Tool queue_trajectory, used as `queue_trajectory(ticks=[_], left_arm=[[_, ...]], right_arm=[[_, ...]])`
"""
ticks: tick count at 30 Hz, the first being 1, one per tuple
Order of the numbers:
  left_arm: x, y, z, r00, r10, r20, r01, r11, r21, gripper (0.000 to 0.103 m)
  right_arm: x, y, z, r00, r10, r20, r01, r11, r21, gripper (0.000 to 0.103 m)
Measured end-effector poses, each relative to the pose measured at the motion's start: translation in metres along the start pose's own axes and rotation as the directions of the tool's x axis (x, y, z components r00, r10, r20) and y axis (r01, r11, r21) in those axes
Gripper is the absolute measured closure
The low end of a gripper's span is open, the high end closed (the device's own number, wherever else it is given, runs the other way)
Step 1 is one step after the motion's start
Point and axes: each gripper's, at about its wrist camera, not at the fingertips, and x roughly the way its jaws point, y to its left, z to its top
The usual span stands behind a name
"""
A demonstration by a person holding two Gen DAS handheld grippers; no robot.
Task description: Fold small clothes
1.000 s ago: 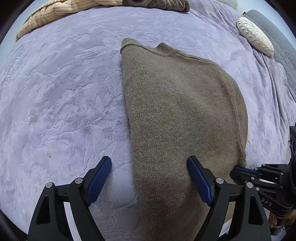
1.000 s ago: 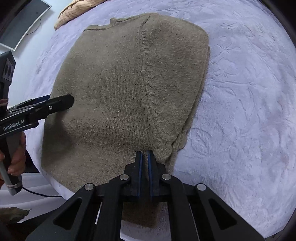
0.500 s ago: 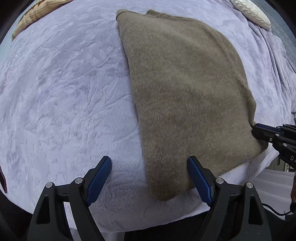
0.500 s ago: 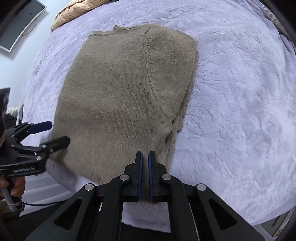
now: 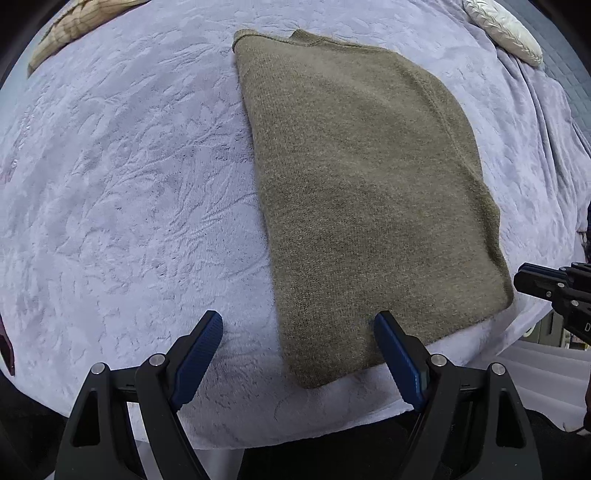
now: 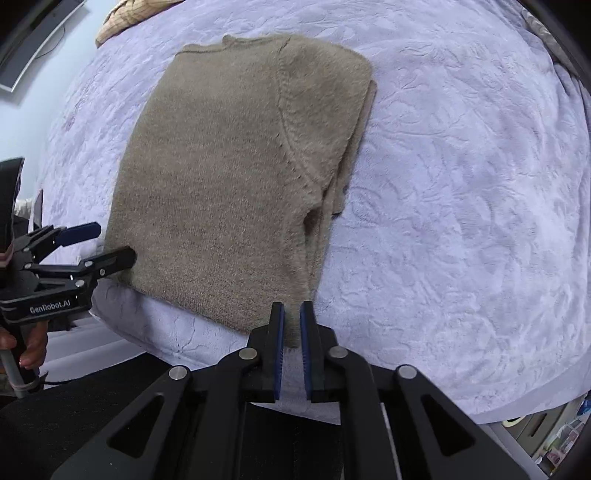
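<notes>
Sweater (image 5: pixel 369 206), olive-brown knit, lies flat on the lavender blanket (image 5: pixel 129 184) covering the bed, folded lengthwise into a long panel. Its long axis runs near to far: the neckline points to the far side, the hem sits at the blanket's near edge. In the right wrist view the sweater (image 6: pixel 221 177) shows a curved sleeve seam and layered edges stacked along its right side, where the folded part lies on top. The knit looks fuzzy and smooth, with no large wrinkles.

A tan plaid cloth (image 5: pixel 74 33) lies at the far left edge of the bed, and a white ribbed pillow (image 5: pixel 506 33) sits at the far right. What may be a monitor (image 6: pixel 33 48) stands off the bed at far left, though the view there is too warped to be sure.

The left gripper (image 5: pixel 297 354) hovers at the sweater's near left corner with its jaws spread wide, holding nothing; its right finger overlaps the hem. The right gripper (image 6: pixel 291 332) sits at the near right corner of the hem, jaws drawn to a narrow gap that frames the hem edge without clearly pinching it.
</notes>
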Motion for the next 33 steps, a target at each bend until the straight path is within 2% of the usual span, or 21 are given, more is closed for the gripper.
queue_trajectory(ticks=[5,8,10,11,12,16,17,18,20,26,33], left_arm=[[-0.013,0.000,0.006,1.000,-0.003,0.025,0.002,1.000,0.015,0.018],[-0.022,0.002,0.014,0.999,-0.007,0.038,0.006,1.000,0.013,0.018],[-0.028,-0.001,0.018,0.999,-0.006,0.044,0.006,1.000,0.009,0.018],[-0.031,0.000,0.019,0.999,-0.012,0.045,0.012,1.000,0.006,0.018],[-0.034,0.001,0.022,0.999,-0.018,0.046,0.018,1.000,-0.001,0.018],[-0.047,0.004,0.028,0.996,-0.039,0.080,0.042,0.998,-0.044,0.018],[-0.050,0.005,0.030,0.995,-0.034,0.089,0.039,0.998,-0.054,0.016],[-0.053,0.005,0.032,0.996,-0.026,0.090,0.032,0.998,-0.062,0.000],[-0.057,0.003,0.034,0.995,-0.017,0.100,0.023,0.998,-0.062,0.000],[-0.061,-0.003,0.036,0.994,0.026,0.106,-0.019,0.998,-0.066,0.000],[-0.062,0.000,0.037,0.992,0.072,0.108,-0.061,0.993,-0.098,0.000]], right_arm=[[-0.013,-0.011,0.009,1.000,0.017,0.008,-0.018,0.997,0.069,0.091],[-0.018,-0.017,0.014,0.999,0.036,0.009,-0.037,0.994,0.100,0.087],[-0.020,-0.015,0.017,0.999,0.040,0.014,-0.041,0.993,0.109,0.073],[-0.022,-0.014,0.019,0.999,0.038,0.015,-0.039,0.993,0.108,0.057],[-0.025,-0.012,0.021,0.999,0.038,0.020,-0.040,0.994,0.104,0.049],[-0.030,0.006,0.034,0.999,0.036,0.038,-0.039,0.996,0.084,0.048],[-0.032,0.008,0.037,0.999,0.033,0.041,-0.037,0.996,0.085,0.043],[-0.034,0.010,0.041,0.998,0.030,0.046,-0.034,0.995,0.089,0.033],[-0.037,0.013,0.046,0.998,0.021,0.057,-0.027,0.994,0.108,0.021],[-0.045,0.010,0.056,0.997,0.020,0.075,-0.032,0.986,0.166,0.017],[-0.048,0.018,0.056,0.990,-0.079,0.116,0.059,0.985,0.164,0.017]])
